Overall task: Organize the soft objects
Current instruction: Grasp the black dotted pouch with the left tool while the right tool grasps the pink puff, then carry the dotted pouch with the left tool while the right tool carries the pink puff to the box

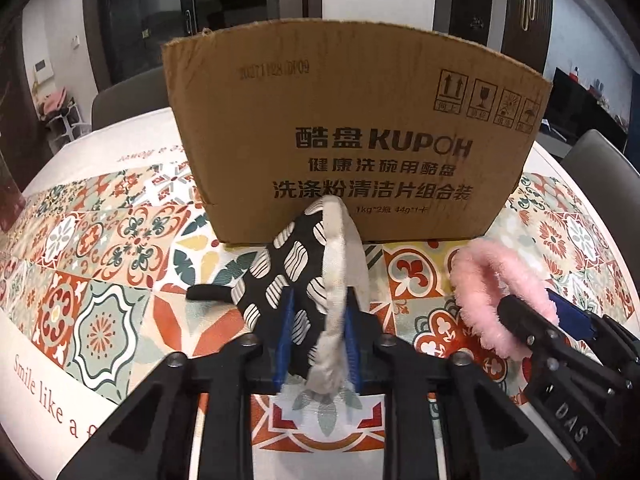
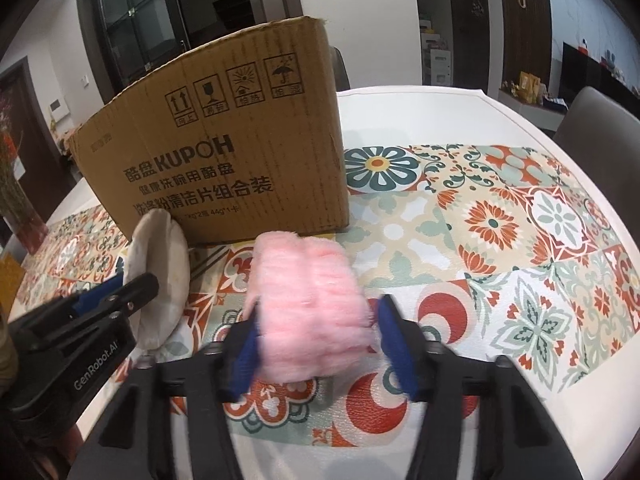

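Note:
My left gripper (image 1: 318,320) is shut on a black-and-white patterned cloth pouch with a cream edge (image 1: 304,264), held up in front of the cardboard box (image 1: 352,120). The pouch's cream side also shows in the right wrist view (image 2: 158,268). My right gripper (image 2: 316,320) holds a pink fluffy band (image 2: 308,304) between its blue pads, lifted above the table. In the left wrist view the band (image 1: 496,280) hangs as a loop from the right gripper (image 1: 536,316). The box (image 2: 224,152) stands just behind both objects, its inside hidden.
The table (image 2: 500,220) carries a colourful tile-patterned cloth. Grey chairs stand at the far side (image 1: 120,100) and at the right (image 2: 592,120). A dark vase with flowers (image 2: 16,184) is at the left edge.

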{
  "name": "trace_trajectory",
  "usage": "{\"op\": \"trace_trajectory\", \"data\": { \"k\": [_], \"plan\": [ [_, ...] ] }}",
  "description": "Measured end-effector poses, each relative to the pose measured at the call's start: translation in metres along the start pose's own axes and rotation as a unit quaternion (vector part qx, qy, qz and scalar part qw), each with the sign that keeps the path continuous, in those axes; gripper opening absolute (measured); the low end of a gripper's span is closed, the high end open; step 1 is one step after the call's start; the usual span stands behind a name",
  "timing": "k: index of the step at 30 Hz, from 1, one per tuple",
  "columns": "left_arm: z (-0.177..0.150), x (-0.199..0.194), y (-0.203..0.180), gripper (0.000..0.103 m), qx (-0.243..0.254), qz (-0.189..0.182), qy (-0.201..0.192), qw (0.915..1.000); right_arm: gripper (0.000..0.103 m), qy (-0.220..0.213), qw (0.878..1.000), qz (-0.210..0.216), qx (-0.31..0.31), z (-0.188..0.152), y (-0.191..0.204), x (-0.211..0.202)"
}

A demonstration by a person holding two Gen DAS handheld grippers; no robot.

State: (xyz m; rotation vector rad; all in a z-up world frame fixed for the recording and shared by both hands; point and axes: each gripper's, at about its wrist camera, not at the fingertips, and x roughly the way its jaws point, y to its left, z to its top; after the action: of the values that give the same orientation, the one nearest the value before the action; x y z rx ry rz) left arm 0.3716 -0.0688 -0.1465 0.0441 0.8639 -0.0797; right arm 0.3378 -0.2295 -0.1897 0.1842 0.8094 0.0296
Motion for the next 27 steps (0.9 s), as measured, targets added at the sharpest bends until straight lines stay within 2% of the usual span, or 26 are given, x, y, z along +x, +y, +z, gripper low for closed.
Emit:
{"op": "trace_trajectory", "data": {
  "k": [6,27],
  "plan": [
    [-0.004,-0.012,0.007,0.013,-0.003,-0.007,-0.017,0.9998,0.037,-0.010,1.000,-0.005,-0.003,0.002,0.004,-0.009],
    [0.001,-0.091,0.024,0.012,-0.014,-0.027,-0.083,0.9961,0.036,-0.063,0.998,0.007,-0.022,0.018,0.022,-0.067]
  ]
}}
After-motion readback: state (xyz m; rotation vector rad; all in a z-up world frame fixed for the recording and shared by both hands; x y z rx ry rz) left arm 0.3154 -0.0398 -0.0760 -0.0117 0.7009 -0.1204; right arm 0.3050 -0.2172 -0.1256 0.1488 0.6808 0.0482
